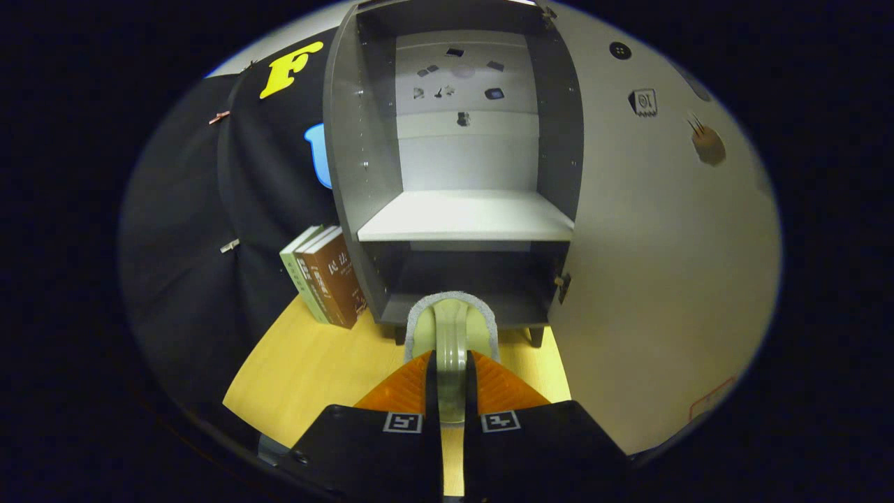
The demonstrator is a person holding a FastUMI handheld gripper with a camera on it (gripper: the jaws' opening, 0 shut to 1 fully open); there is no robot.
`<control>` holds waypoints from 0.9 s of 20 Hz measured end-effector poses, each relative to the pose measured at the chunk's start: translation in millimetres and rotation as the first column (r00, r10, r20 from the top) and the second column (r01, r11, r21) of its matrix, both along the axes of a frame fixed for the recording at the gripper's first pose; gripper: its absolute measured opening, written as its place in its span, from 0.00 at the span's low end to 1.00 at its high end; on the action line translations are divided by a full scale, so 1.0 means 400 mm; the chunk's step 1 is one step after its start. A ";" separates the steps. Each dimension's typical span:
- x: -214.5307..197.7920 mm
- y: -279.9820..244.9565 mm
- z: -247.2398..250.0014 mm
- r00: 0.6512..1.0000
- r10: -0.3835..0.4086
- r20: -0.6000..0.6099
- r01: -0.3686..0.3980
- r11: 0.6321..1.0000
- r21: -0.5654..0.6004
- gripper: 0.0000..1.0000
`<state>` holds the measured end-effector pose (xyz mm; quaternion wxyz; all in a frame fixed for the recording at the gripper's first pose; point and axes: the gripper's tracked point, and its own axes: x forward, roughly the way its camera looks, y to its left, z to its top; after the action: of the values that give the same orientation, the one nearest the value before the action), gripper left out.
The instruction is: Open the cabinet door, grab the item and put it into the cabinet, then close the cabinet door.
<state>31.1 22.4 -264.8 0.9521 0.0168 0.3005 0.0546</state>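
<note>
My gripper is shut on a pale green item with an upright handle and a grey spongy rim, which looks like a cleaning brush. The fingers press on its handle from both sides. Just beyond it stands the grey cabinet, open toward me. Its white shelf sits at mid height and bears nothing. The dark lower compartment lies right behind the held item. The open cabinet door stretches away to the right of the fingers.
Several books lean against the cabinet's left side on the yellow wooden table. Black cloth hangs to the left. Small stickers mark the cabinet's back wall and the door.
</note>
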 end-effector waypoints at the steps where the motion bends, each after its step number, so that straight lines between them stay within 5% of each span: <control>1: 0.027 0.008 0.008 1.000 -0.002 0.010 0.002 1.000 0.002 0.16; 10: 0.329 0.057 0.172 0.997 -0.003 0.081 0.003 1.000 0.009 0.16; 18: 0.578 0.039 0.104 0.997 -0.070 0.042 0.071 0.997 -0.013 0.16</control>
<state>262.3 37.9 -223.4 0.9596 0.0194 0.2801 0.0192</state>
